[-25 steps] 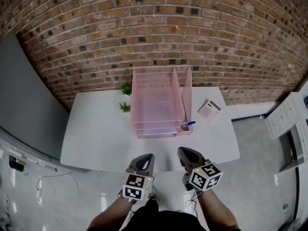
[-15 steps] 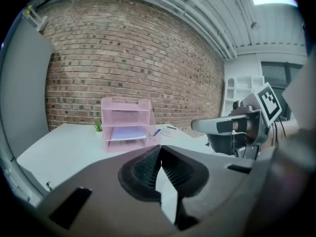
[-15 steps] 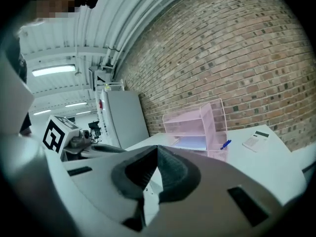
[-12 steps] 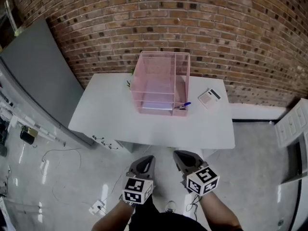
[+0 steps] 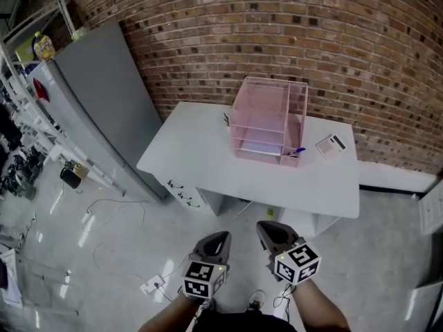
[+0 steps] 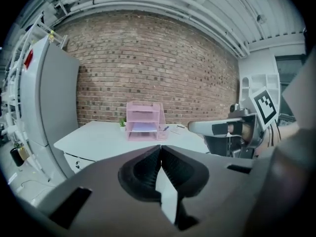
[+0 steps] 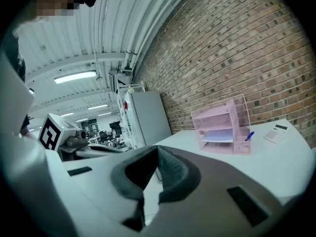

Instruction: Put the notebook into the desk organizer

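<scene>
The pink mesh desk organizer stands on the white desk against the brick wall. A pale lavender notebook lies flat in one of its lower shelves. Both grippers are held low over the floor, well back from the desk. My left gripper and my right gripper are side by side, each with jaws shut and nothing between them. From the left gripper the organizer looks small and far off. The right gripper sees the organizer to its right.
A blue pen sticks out of the organizer's side cup, and a calculator lies to its right. A small green plant sits behind the organizer. A tall grey cabinet stands left of the desk. Cables and a power strip lie on the floor.
The desk and organizer have shrunk and shifted up and right in the head view as the person backed away. More floor and the grey cabinet came into view. Both grippers stayed shut.
</scene>
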`<state>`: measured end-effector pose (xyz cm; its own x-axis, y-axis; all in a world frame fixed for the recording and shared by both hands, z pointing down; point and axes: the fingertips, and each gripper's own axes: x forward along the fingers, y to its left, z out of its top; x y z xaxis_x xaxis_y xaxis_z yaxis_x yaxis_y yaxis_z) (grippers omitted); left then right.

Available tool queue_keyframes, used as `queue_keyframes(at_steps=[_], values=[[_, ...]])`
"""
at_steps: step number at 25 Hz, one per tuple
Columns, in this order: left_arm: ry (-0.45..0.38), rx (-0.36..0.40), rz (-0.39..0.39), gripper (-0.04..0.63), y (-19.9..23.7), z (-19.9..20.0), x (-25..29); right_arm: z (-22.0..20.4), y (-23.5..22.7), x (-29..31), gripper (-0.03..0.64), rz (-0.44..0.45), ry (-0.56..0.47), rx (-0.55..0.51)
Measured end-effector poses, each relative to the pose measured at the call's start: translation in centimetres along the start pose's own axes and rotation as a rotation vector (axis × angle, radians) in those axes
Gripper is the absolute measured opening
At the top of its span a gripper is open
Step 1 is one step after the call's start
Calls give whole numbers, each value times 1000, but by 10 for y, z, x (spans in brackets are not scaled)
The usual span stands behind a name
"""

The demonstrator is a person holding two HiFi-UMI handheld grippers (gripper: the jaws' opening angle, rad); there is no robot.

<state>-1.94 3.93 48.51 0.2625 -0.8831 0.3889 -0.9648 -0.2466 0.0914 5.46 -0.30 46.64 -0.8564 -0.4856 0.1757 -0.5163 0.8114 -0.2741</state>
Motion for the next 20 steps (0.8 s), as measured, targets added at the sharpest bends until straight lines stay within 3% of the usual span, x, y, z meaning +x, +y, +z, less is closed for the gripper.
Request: queue_keyframes(at_steps=[5,9,20], values=[[-3,-28,34,6,27,-9,-31,-9,34,23,3,37,-1,9],[-11,-45,17,6,39,-19,-44,-19,52,31,3,22,4,0],[-49,-34,-185,6,44,-15,-50,-16,71,15,3,-191,-2,-14]])
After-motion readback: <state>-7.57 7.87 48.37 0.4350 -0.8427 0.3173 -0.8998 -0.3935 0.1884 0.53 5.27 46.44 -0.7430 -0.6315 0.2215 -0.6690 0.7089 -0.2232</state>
